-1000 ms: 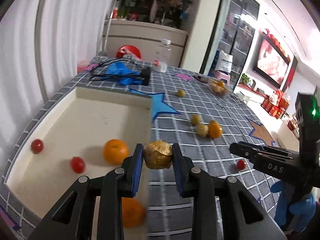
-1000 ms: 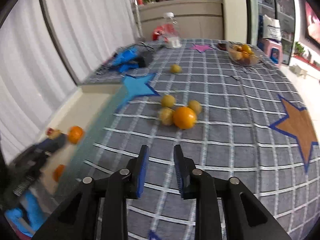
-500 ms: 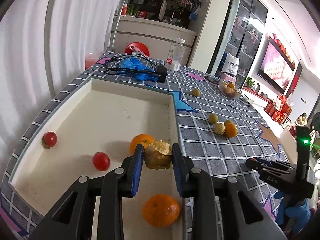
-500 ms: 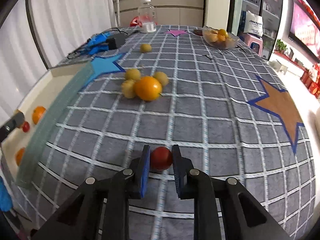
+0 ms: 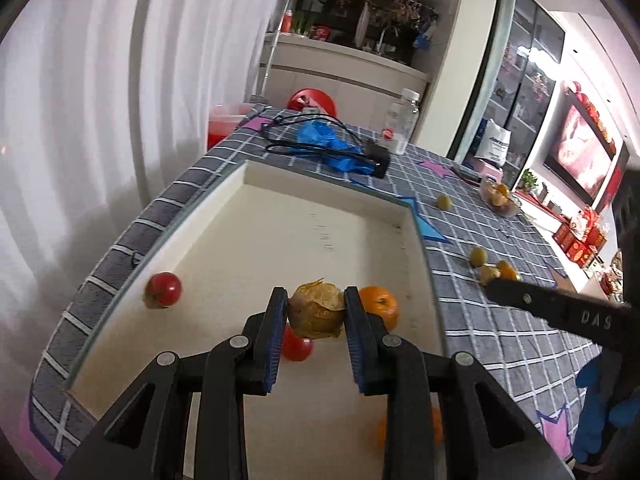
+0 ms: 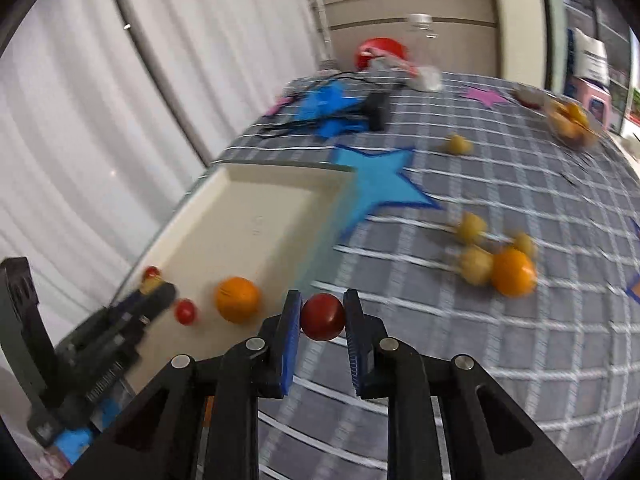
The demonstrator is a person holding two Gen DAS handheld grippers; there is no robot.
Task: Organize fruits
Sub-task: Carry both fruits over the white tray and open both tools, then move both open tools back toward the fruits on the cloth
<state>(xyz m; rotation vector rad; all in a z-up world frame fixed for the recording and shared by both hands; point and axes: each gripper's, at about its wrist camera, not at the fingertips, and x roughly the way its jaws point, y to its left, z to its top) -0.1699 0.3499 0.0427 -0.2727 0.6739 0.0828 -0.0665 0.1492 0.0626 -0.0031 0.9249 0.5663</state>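
Fruits are being gathered into the shallow cream rectangular tray [image 5: 416, 248] that lies on the counter covered with a grey checked cloth [image 6: 500, 360]. The left gripper [image 5: 316, 314] is clamped on a brownish-yellow papery husked fruit [image 5: 317, 311] and holds it above the tray floor, where two small red tomatoes [image 5: 163, 289] and a round orange mandarin [image 5: 380, 306] lie apart from each other. The right gripper [image 6: 322, 316] is closed on a small dark-red round tomato [image 6: 322, 317], above the cloth just beside the tray's near wall. I judge that both are in the carrying step: the left one needs only to lower and release the husked fruit on a free part of the tray, and the right one must first cross the wall. The right wrist view shows what the left hardly shows: the loose group of yellow husked fruits and one orange mandarin [image 6: 513, 272] on the cloth, though it is blurred. Only the left wrist view shows another orange fruit [image 5: 380, 432], half hidden behind its finger, low in the tray.
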